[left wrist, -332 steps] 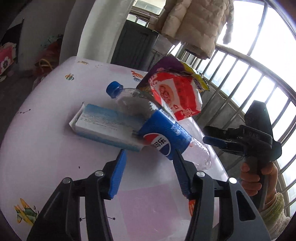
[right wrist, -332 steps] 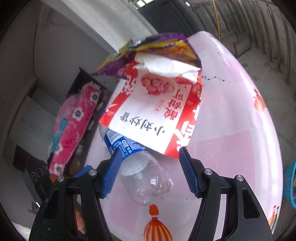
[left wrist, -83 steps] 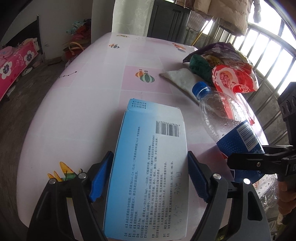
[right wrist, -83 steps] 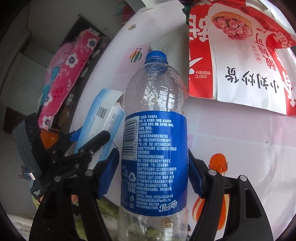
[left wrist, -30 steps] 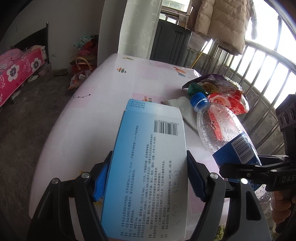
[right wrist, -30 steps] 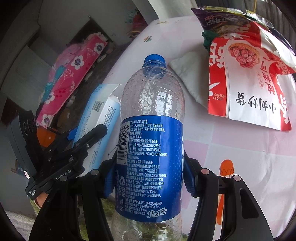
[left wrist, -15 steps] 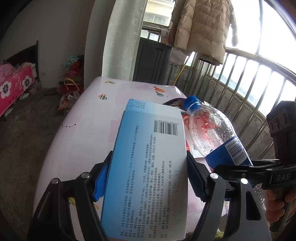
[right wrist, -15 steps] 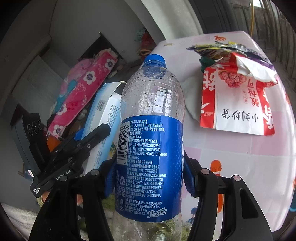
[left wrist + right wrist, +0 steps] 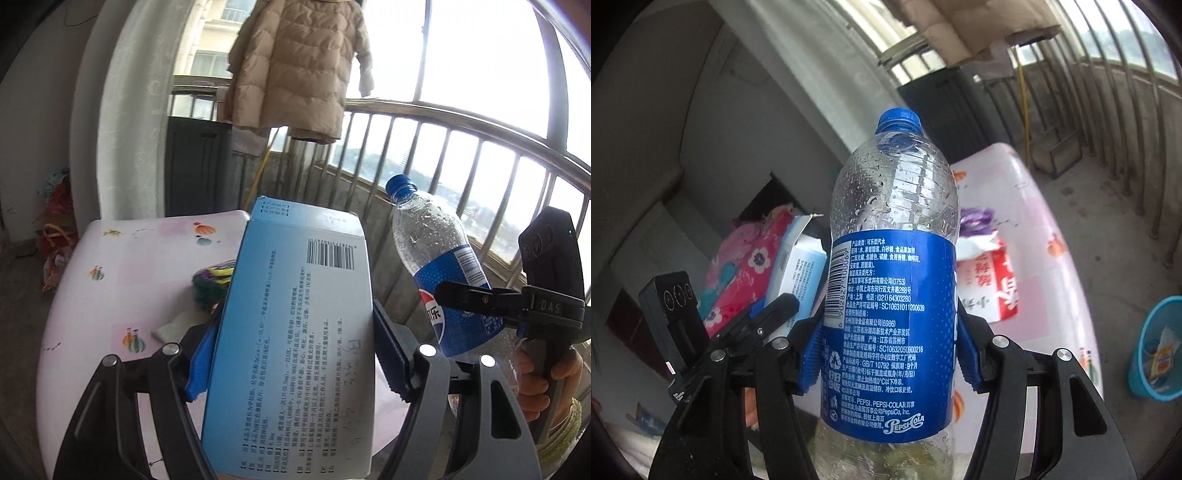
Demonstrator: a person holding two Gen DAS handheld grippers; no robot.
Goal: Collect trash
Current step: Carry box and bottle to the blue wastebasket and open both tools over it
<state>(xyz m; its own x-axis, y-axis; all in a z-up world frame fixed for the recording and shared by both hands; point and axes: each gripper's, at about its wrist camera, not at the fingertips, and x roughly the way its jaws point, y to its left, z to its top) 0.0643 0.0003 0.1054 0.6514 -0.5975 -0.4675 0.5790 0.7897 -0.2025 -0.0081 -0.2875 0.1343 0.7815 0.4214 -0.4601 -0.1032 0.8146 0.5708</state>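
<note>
The left gripper (image 9: 291,354) pinches a light blue carton (image 9: 295,332) between its blue pads, one pad pressed to each long side, so the carton stands lengthwise above the near edge of the pink table (image 9: 85,295) with its barcode end pointing away. The carton fills the middle of the left wrist view and hides much of the tabletop behind it. The right gripper (image 9: 890,350) is clamped on a Pepsi bottle (image 9: 890,295), the pads bearing on the blue label; the bottle is clear, beaded with droplets inside, its blue cap (image 9: 899,118) uppermost. In the left wrist view the same bottle tilts up to the right of the carton, off the table's right side, held clear of the surface.

On the table, behind the carton, lie a purple-and-yellow snack bag (image 9: 214,275) and a white cloth (image 9: 173,326) just beside it. From the right wrist view a red-and-white snack bag (image 9: 993,284) lies on the tabletop behind the bottle, partly hidden by it. A blue waste bin (image 9: 1156,350) with wrappers inside stands on the floor off the table's right edge. Beyond the table's far end a beige padded coat (image 9: 299,66) hangs above a dark cabinet (image 9: 199,162), with the balcony railing (image 9: 443,147) running to the right.
</note>
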